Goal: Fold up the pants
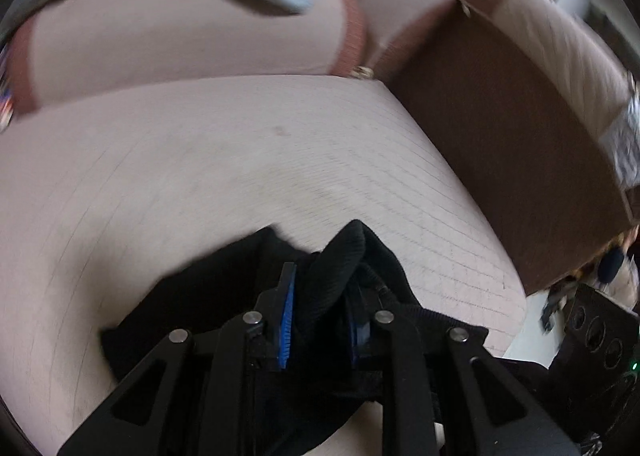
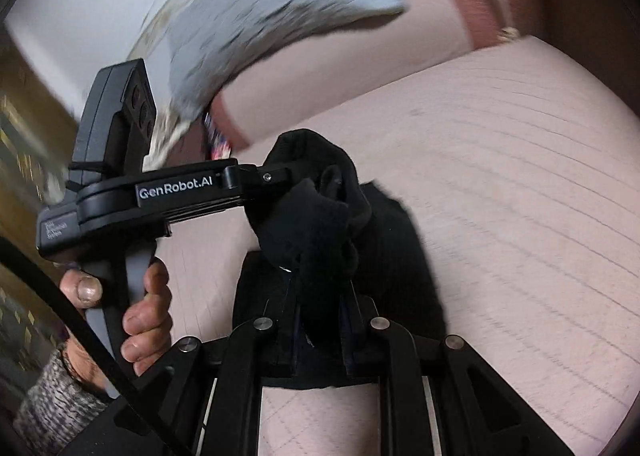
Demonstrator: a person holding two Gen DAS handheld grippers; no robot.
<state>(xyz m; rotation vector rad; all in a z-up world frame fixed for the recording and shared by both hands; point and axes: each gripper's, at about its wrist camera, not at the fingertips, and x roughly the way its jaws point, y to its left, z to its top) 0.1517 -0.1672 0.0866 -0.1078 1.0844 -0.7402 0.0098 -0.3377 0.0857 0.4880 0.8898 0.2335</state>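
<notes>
Over the pink sofa seat (image 1: 240, 160), L gripper (image 1: 320, 308) & R gripper (image 2: 320, 316) both pinch bunched black pants (image 2: 320, 216), jaws narrow.

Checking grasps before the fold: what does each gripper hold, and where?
Both the left gripper and right gripper pinch bunched edge fabric of the black pants.

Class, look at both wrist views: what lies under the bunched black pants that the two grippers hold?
Under the black fabric pants lies the pale pink quilted sofa seat. Both the left gripper and right gripper pinch the cloth. The seat patch directly beneath the bunch is covered.
</notes>
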